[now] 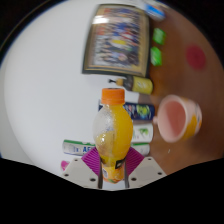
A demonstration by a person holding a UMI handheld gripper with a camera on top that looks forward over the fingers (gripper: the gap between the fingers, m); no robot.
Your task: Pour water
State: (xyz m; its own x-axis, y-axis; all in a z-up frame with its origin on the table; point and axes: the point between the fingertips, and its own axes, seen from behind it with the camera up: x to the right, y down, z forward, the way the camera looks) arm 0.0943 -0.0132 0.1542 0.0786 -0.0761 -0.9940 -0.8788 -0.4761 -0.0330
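Observation:
A clear plastic bottle [112,130] with an orange cap and orange drink inside stands upright between my fingers. Its yellow label sits low, right at the purple pads. My gripper [112,160] is shut on the bottle, one pad pressing each side of its lower body. A pink cup [178,117] stands on the white table to the right of the bottle, a little beyond it, with its mouth facing up.
A framed picture [118,45] lies on the table [40,100] far ahead. Small green and yellow items [150,60] sit beside it, and a pink round thing [196,58] lies at the far right. A flat box [80,146] with blue lettering lies behind the bottle.

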